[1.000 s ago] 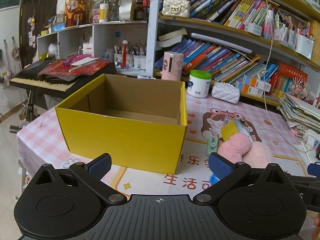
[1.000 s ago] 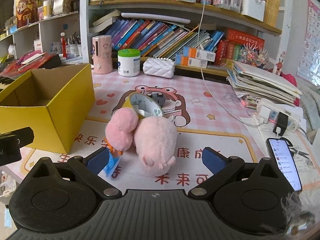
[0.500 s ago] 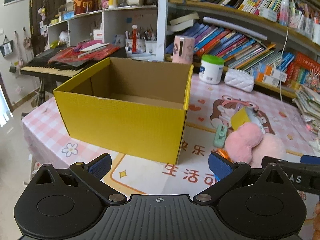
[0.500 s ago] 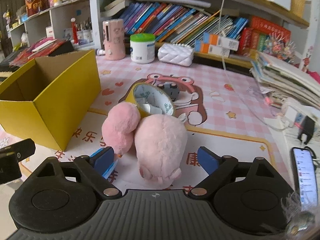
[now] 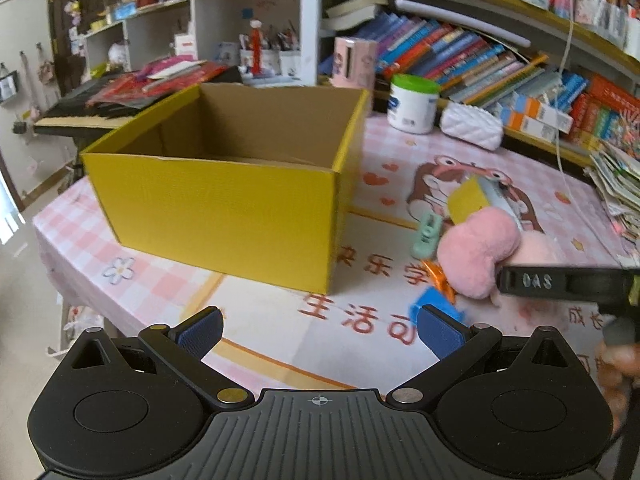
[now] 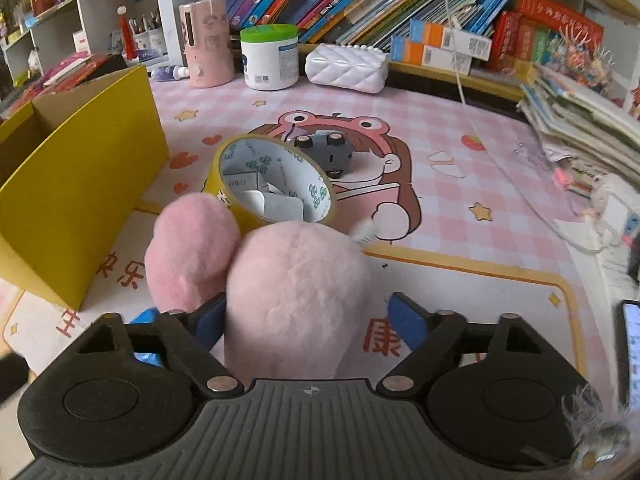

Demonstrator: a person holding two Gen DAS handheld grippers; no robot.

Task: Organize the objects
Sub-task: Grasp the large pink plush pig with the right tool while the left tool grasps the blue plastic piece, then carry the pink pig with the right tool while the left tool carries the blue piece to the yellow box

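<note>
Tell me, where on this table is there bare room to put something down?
Free: the mat right of the plush, up to the paper stack; the corner left of the yellow box, in front of the left gripper; the box's visible inside looks bare. Crowded: the tape roll, toy car and clip huddle by the plush.

On the surface [image 6: 460,152], the box [image 6: 80,184] stands left of the plush toy [image 6: 296,288]; the tape roll [image 6: 276,184] lies just behind it.

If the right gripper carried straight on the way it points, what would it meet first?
The pink plush toy, already between the right gripper's closing jaws; the yellow tape roll lies just beyond, though depth is hard to judge.
</note>
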